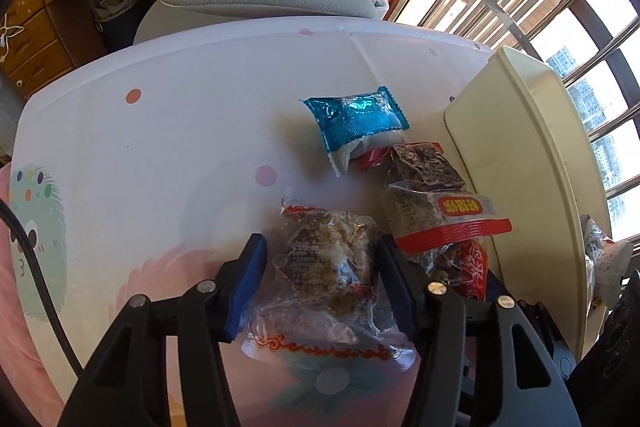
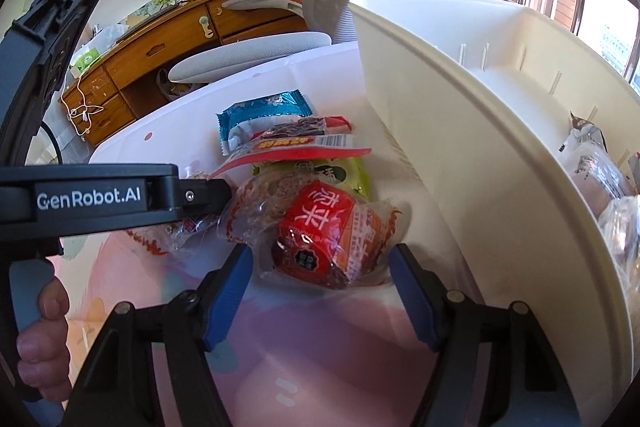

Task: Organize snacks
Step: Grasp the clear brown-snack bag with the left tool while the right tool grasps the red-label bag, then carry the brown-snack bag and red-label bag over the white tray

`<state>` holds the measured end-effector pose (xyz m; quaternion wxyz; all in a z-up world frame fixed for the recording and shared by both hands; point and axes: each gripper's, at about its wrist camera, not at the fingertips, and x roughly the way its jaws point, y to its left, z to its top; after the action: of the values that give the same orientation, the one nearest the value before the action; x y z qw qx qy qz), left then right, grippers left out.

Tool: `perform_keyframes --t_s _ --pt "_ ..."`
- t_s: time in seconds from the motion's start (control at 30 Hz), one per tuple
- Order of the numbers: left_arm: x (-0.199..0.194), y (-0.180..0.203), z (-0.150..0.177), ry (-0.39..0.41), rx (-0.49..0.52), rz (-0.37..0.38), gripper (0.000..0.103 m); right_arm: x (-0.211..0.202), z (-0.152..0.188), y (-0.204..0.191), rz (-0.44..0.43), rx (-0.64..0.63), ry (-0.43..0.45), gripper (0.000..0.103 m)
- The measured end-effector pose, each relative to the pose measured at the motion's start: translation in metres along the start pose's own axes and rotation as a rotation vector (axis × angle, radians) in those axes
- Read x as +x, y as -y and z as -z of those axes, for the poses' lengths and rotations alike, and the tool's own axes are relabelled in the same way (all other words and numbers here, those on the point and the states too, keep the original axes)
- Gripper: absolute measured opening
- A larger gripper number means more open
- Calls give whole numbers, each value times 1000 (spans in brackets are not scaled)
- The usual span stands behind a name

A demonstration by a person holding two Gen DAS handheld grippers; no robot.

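Crinkly clear plastic is what I've got in the left gripper [image 1: 320, 259] right now. From the left wrist cam, the jaws are pinched in narrow on a clear-wrapped snack [image 1: 328, 267], one pad on each side of the bulgy middle, which is the only part firm enough to grab; the flat sealed ends would just fold. It sits low on the white tablecloth [image 1: 180, 131], so I'd say not lifted yet. Next to it, the rest of the pile is bunched against the cream bin [image 1: 532, 155]: a red-banded packet [image 1: 440, 215] leaning on the bin wall, a dark one behind it, and a blue foil packet [image 1: 356, 119] a bit farther out. My guess is they're crowded there because the bin is where everything's headed.

Right wrist cam: the right gripper [image 2: 320, 267] stands wide, with the red cube-shaped snack [image 2: 320, 235] sitting between the pads but not squeezed, gaps visible on both sides. It's just beside the bin's outer wall, so a short hop over the rim if I close on it. A few packets are already inside the bin at the far right. The left tool crosses the frame on the left, with my hand [image 2: 44, 331] on its handle.
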<state>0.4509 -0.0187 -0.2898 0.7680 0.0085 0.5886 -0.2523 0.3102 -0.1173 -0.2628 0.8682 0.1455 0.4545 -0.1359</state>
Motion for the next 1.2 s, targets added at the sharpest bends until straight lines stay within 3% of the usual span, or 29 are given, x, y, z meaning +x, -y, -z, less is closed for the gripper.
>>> perform_keyframes --t_s 0.47,0.8,1.2 --pt "-14 -6 8 31 -56 42 40 -3 -2 4 -22 -11 -24 57" --pt "-31 -13 20 24 -81 -18 39 -12 3 6 -45 -40 -55 57" --pt "-58 -43 64 -5 -170 -29 39 -39 26 1 -97 -82 -108 56"
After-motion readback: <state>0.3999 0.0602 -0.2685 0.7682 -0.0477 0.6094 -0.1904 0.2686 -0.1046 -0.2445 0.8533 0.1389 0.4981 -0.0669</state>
